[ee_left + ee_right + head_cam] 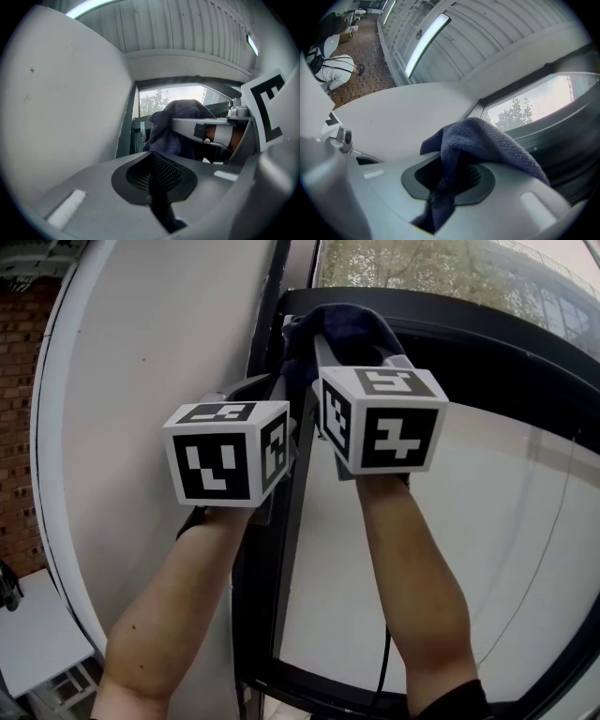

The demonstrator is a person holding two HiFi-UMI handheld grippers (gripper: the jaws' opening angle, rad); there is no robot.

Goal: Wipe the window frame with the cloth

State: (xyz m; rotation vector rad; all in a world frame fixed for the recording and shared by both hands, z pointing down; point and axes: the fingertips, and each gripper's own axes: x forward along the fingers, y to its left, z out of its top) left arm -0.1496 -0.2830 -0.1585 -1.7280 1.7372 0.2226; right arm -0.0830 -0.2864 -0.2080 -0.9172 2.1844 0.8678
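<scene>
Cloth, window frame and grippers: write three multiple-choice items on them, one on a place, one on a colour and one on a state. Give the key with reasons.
1. Where is the cloth?
A. At the upper corner of the window frame
B. On the floor
C. Draped over a forearm

2. What colour is the cloth?
A. White
B. Dark blue
C. Yellow

3. What state is the left gripper in?
A. Wide open
B. Shut on the cloth
C. Shut and empty

Answers:
1 A: the head view shows the cloth up against the dark frame's top corner.
2 B: it reads dark blue in the right gripper view.
3 C: its jaws meet with nothing between them, while the right gripper pinches the cloth.
</scene>
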